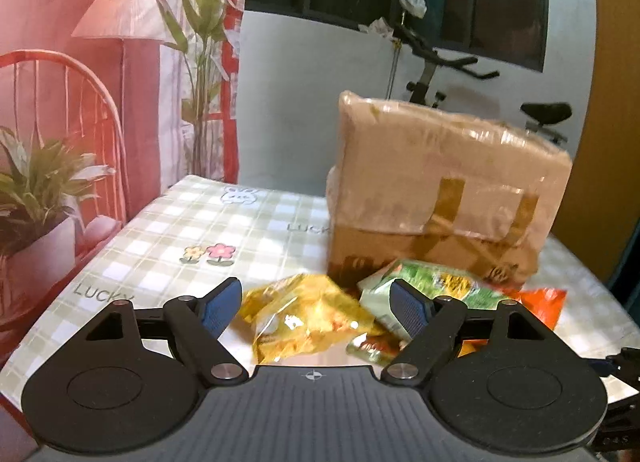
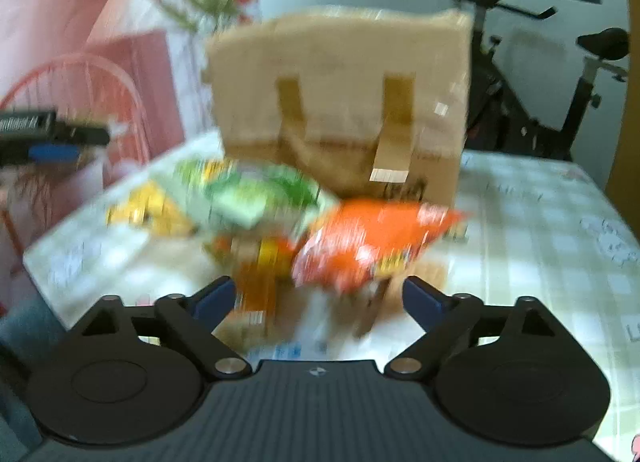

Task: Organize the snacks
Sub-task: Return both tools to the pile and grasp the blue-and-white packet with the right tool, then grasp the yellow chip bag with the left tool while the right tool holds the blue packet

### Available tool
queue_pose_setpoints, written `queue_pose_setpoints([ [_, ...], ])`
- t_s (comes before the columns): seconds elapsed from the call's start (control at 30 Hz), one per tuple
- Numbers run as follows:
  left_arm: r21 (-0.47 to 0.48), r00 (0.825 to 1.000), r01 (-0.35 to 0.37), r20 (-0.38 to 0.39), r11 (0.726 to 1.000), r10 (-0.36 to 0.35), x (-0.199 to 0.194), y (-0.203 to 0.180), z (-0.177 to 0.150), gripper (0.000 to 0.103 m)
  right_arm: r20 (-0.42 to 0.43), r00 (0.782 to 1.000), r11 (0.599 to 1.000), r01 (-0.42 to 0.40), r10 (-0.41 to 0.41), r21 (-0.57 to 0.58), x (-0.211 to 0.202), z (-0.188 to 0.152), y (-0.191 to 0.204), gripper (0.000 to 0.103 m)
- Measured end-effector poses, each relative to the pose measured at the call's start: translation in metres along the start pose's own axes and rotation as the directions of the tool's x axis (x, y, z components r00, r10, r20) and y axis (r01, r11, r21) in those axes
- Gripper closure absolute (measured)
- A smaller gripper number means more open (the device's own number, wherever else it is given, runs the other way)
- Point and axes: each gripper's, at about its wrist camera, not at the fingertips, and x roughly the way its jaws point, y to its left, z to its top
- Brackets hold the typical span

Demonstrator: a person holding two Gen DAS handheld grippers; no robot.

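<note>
A pile of snack packets lies on the checked tablecloth in front of a taped cardboard box. In the left wrist view a yellow packet sits between the blue pads of my left gripper, which is open and not pressing on it. A green packet lies behind the right pad, with an orange packet past it. The right wrist view is blurred: my right gripper is open just before the orange packet, beside the green packet and the yellow packet. The cardboard box stands behind them.
The table has a green checked cloth with flower prints. A printed backdrop hangs at the left, and an exercise bike stands behind the box. My left gripper's side shows at the left edge of the right wrist view.
</note>
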Motion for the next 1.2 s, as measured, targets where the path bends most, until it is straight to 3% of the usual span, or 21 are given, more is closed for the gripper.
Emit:
queue_pose_setpoints([
  [0.2,-0.004,1.0,-0.013,-0.027,1.0,0.013,0.004,-0.001,-0.011,0.021,-0.073,0.997,0.999,-0.041,0.041,0.004,0.0,-0.021,0.003,0.039],
  [0.57,-0.011,0.998,-0.023,-0.055,1.0,0.022,0.007,0.001,-0.019,0.022,-0.176,0.981,0.997,-0.079,0.082,0.025,0.019,-0.029,0.005,0.043],
  [0.73,-0.032,0.997,-0.03,-0.067,0.999,0.028,0.01,0.005,-0.02,0.022,-0.146,0.986,0.997,-0.074,0.076,0.021,0.014,-0.028,0.003,0.05],
  [1.03,-0.046,0.996,-0.04,-0.08,0.998,0.036,0.013,0.005,-0.021,0.022,-0.086,0.996,0.999,-0.038,0.039,0.005,0.01,-0.023,0.001,0.053],
  [1.2,-0.041,0.996,-0.037,-0.088,0.998,0.033,0.015,0.004,-0.022,0.022,-0.145,0.988,0.999,-0.053,0.05,-0.014,0.013,-0.025,0.003,0.051],
])
